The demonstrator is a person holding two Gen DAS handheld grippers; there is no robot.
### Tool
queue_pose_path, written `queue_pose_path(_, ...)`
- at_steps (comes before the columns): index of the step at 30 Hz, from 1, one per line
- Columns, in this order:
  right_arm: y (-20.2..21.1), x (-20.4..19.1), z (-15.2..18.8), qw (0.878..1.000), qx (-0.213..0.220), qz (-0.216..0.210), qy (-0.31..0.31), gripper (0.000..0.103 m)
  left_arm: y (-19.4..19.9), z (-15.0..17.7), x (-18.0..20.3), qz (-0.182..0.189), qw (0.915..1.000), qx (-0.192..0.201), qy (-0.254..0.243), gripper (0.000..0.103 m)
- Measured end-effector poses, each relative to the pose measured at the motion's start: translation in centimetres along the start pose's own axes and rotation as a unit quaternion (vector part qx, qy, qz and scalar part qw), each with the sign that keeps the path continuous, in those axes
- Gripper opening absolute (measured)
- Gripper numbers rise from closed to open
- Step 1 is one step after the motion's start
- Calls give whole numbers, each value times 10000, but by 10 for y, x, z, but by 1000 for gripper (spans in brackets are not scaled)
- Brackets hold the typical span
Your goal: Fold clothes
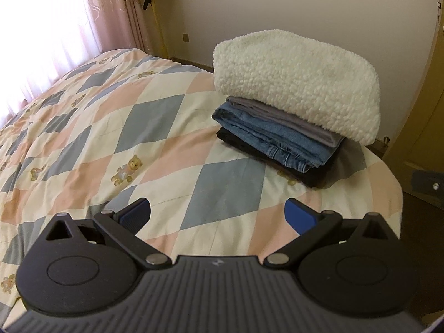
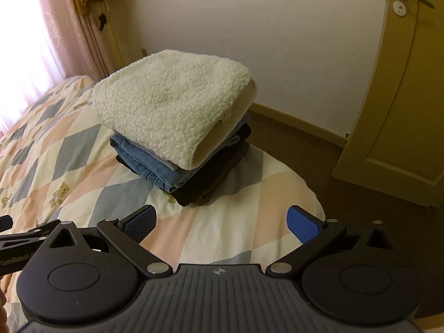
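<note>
- A neat stack is seen sitting on the bed, ahead of both sets of fingers and well clear of them.
- Fluffy white fleece is piled on top, with a grey piece, folded jeans and something dark underneath.
- Left gripper: fingers spread wide apart, nothing held, stack off ahead and to the right.
- Right gripper: same deal, fingers apart and empty, stack straight ahead, slightly left.
- No loose clothes can be spotted anywhere on the quilt in either view.
- So the folding looks pretty much finished; if anything's left, it's out of frame and can't be told from here.
</note>
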State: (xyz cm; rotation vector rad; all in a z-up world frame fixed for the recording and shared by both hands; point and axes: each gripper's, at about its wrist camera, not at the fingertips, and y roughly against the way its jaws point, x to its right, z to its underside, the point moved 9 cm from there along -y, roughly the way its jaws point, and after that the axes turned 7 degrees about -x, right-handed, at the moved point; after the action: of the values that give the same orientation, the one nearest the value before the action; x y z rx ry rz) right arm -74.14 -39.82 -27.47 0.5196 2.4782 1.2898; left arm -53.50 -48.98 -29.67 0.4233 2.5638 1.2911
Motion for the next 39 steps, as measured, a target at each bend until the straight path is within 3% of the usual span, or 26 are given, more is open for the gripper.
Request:
queue_pose_path(10, -41, 1, 29, 9965, 720, -256, 325, 103, -63, 33, 5, -271, 9990, 341, 126, 102)
queue_pose_path(16, -75, 8, 48, 9953, 807, -385, 383, 103, -87, 49, 16, -143, 9990, 382, 173, 102)
queue_pose_path(21, -80, 18, 57, 9939, 969, -432, 315, 103, -91, 54, 26, -127, 9991, 396, 112, 102)
queue_pose_path(31, -38, 28, 70, 9911, 1074, -722, 325, 103, -15, 62, 41, -67, 9967, 803, -34, 102)
queue_pose_path(39, 15, 24, 101, 9898, 1056, -819, 496, 103, 61, 105, 32, -107, 9953, 955, 113, 102)
